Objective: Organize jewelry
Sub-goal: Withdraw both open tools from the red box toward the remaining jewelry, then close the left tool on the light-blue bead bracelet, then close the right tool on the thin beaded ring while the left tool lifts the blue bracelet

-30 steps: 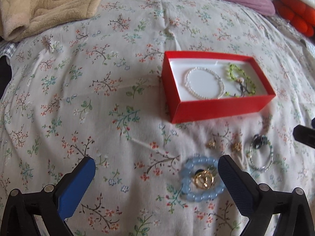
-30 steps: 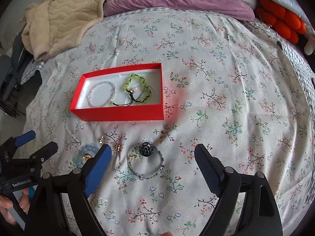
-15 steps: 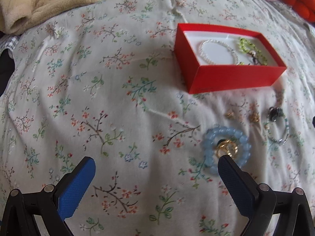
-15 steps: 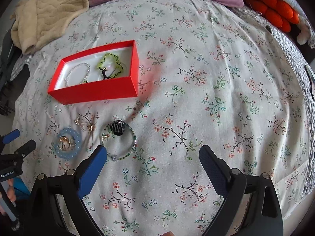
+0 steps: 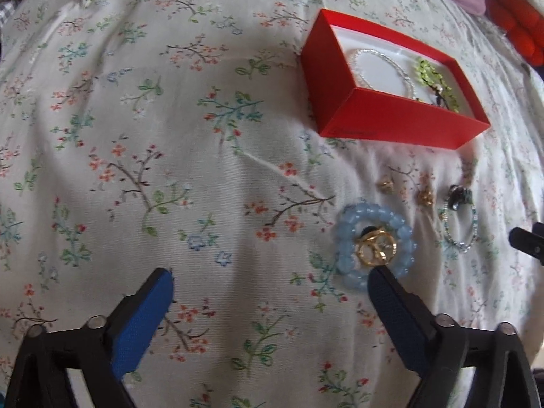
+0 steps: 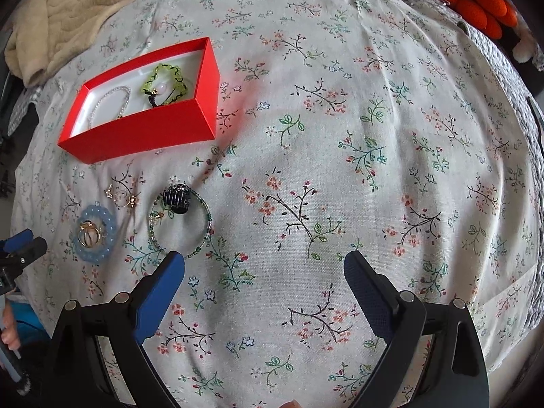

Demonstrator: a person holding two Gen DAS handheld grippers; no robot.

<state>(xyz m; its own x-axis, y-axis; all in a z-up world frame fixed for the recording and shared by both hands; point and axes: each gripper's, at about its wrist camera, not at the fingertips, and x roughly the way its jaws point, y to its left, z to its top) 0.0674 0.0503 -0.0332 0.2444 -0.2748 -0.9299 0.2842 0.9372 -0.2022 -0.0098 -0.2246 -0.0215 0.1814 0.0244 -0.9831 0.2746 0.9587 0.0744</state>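
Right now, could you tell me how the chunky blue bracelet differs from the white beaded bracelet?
The chunky blue bracelet lies on the floral bedspread, outside the red box; the white beaded bracelet lies inside it. The blue one has large translucent beads, the white one fine small ones. Gold rings rest inside the blue loop; the white loop encloses only the box's white lining. Both are closed loops lying flat.

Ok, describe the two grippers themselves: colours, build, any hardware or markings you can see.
The left gripper and the right gripper look alike: a black angular frame with triangular cut-outs, silver round pins at the joints, and two long fingers faced with textured blue pads. No cables, sleeves or readable markings show on either. From the right wrist view, the left gripper's blue tip and black body appear at the edge.
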